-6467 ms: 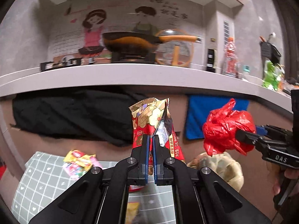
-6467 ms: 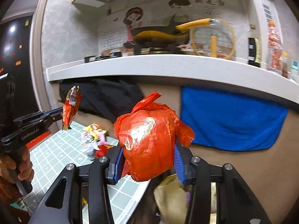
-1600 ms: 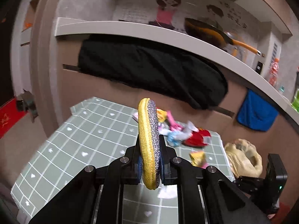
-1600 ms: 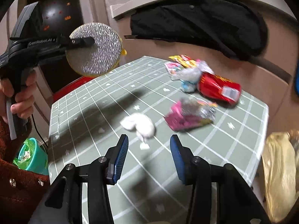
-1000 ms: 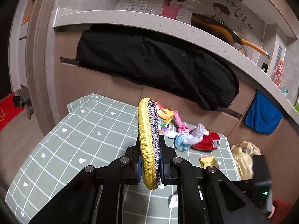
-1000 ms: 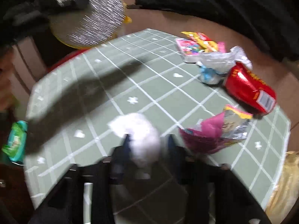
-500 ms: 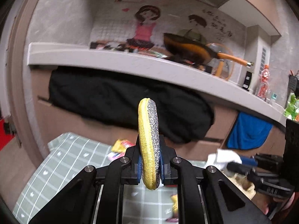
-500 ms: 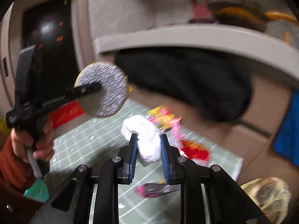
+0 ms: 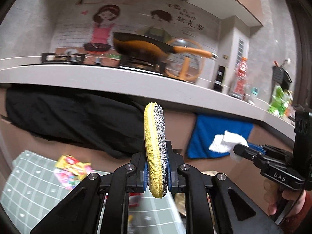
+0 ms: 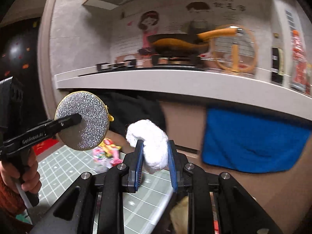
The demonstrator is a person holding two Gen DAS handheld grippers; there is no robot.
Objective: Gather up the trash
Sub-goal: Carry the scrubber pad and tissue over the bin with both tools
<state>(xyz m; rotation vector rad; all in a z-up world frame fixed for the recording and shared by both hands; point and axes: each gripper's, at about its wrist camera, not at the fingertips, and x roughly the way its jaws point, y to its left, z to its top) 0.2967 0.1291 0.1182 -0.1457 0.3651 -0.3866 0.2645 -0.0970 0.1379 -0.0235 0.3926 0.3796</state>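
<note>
On the left, the left gripper (image 9: 156, 172) is clamped on a round yellow-and-silver scouring pad (image 9: 155, 150), held upright above the green checked table (image 9: 23, 191), where snack wrappers (image 9: 73, 168) lie at the far edge. To the right, the right gripper (image 10: 156, 165) pinches a white crumpled tissue (image 10: 151, 142) in the air, with the blue towel (image 10: 251, 138) hanging on the far right.

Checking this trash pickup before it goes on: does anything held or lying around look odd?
Yes. The left gripper is shut on a round scouring pad, yellow one side and silver the other, which looks like a cleaning tool, not litter. The right gripper holds a crumpled white tissue. Wrappers lie scattered on the checked table.
</note>
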